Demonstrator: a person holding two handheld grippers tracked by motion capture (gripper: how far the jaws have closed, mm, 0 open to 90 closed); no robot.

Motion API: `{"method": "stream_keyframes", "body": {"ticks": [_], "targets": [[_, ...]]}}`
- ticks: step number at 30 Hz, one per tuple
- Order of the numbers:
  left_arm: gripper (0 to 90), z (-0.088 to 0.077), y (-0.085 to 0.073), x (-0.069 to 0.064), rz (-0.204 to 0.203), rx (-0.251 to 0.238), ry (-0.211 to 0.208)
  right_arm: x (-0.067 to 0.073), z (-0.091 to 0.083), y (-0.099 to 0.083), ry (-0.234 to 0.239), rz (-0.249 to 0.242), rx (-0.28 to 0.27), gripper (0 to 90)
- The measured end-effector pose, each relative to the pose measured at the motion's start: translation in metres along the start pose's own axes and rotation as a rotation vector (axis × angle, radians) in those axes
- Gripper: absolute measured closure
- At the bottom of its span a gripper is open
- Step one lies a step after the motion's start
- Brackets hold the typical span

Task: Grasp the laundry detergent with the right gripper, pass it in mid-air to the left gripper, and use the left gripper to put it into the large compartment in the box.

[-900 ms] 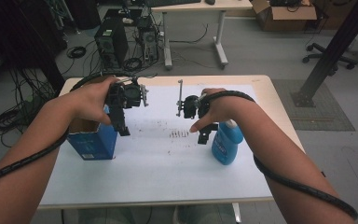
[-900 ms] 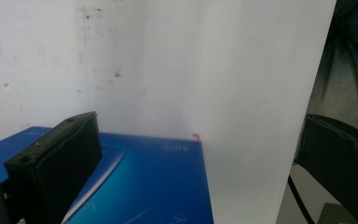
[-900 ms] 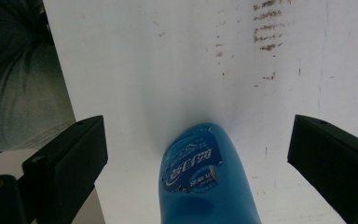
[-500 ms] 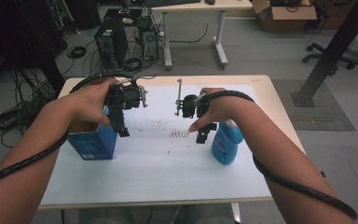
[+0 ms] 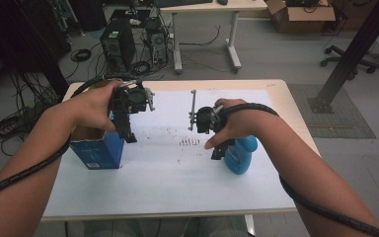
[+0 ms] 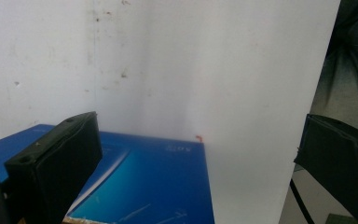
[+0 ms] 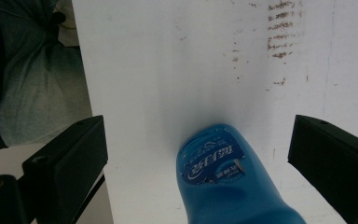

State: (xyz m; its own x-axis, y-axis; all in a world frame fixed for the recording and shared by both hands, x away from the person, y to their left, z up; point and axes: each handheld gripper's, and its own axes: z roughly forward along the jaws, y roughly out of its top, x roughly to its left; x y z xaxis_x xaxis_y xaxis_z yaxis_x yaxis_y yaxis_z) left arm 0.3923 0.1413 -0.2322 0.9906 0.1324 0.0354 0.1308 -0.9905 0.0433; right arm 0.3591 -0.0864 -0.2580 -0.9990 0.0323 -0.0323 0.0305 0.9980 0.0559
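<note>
Two grippers, one blue box, one blue bottle on one white table [image 5: 168, 182]. Left gripper [image 5: 127, 136] spread wide, hovering at the right edge of the open-topped blue box [image 5: 96, 150] at table left. Right gripper [image 5: 217, 154] spread wide, nothing pinched, straddling the blue bottle [image 5: 239, 153] lying at table right. Bottle glossy, rounded, with a white-lettered label [image 7: 214, 161]. Box a deep blue with lighter graphics.

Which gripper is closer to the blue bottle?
The right gripper. The blue bottle lies between its open jaws. The left gripper is across the table, by the blue box.
</note>
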Motion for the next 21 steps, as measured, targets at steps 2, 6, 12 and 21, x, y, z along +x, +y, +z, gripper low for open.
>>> {"method": "stream_keyframes", "body": {"ticks": [2, 6, 12, 21], "targets": [[0.2, 0.001, 0.001, -0.001, 0.000, 0.002, -0.001, 0.010, -0.005, -0.006, 0.005, -0.005, -0.020, 4.3], [0.2, 0.005, 0.003, -0.002, 0.008, 0.002, -0.009, 0.019, -0.008, -0.012, 0.006, -0.014, -0.030, 4.3], [0.2, 0.009, 0.005, -0.002, 0.016, 0.004, -0.013, 0.038, -0.009, -0.026, 0.007, -0.023, -0.031, 4.5], [0.2, 0.010, 0.005, -0.004, 0.016, 0.019, -0.011, 0.060, -0.012, -0.053, -0.016, -0.016, -0.084, 4.4]]}}
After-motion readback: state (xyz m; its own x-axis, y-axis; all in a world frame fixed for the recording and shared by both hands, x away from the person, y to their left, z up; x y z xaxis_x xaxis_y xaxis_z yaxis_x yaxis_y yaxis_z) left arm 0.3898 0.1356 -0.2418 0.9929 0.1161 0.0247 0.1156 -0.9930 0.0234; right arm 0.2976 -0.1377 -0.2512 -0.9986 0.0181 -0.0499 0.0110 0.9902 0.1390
